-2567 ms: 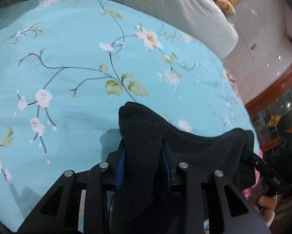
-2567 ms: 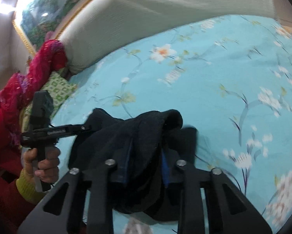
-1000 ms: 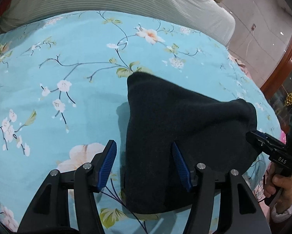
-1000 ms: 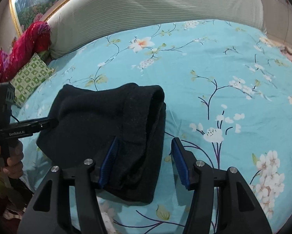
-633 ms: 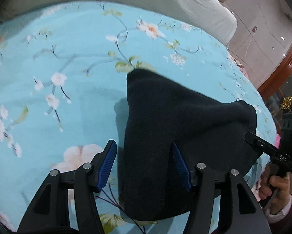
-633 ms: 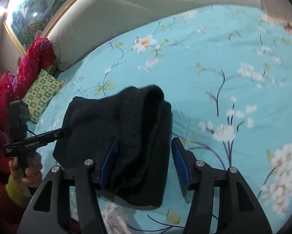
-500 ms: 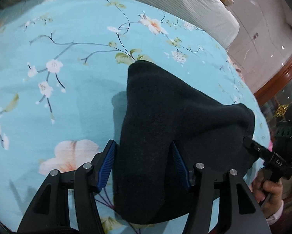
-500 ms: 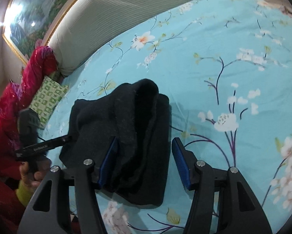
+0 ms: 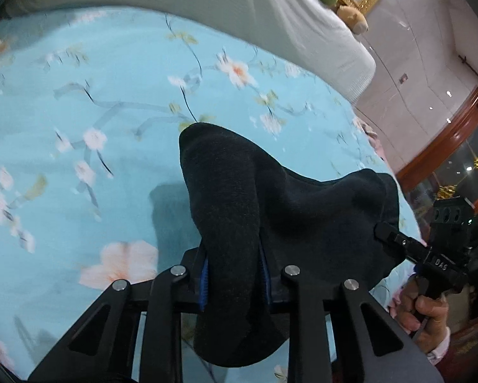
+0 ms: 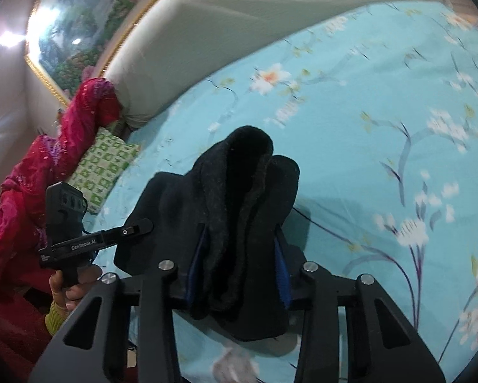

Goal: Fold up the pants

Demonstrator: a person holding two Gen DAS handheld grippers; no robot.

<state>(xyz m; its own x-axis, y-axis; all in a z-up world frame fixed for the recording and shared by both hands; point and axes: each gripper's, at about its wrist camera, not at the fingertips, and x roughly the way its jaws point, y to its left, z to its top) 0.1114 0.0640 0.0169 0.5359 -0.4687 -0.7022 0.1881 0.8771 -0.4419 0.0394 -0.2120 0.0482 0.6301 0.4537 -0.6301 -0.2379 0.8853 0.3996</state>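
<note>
Left gripper [image 9: 234,282] and right gripper [image 10: 237,273] each pinched edge of black pants [image 9: 271,210], bundle lifted off bedsheet [image 9: 79,127]; likely carrying fold toward 12 o'clock; next: lay flat, release

Both tools are showing matte black frames: the left gripper [image 9: 234,276] and right gripper [image 10: 239,269] carry blue finger pads and silver screws. At lower left of the right view, a bare-skinned hand [image 10: 68,289] is wearing a yellow-green cuff.

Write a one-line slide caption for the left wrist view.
Left gripper clamped on a bunch of folded black pants above a floral blue bedsheet, with the right gripper gripping the far edge.
</note>
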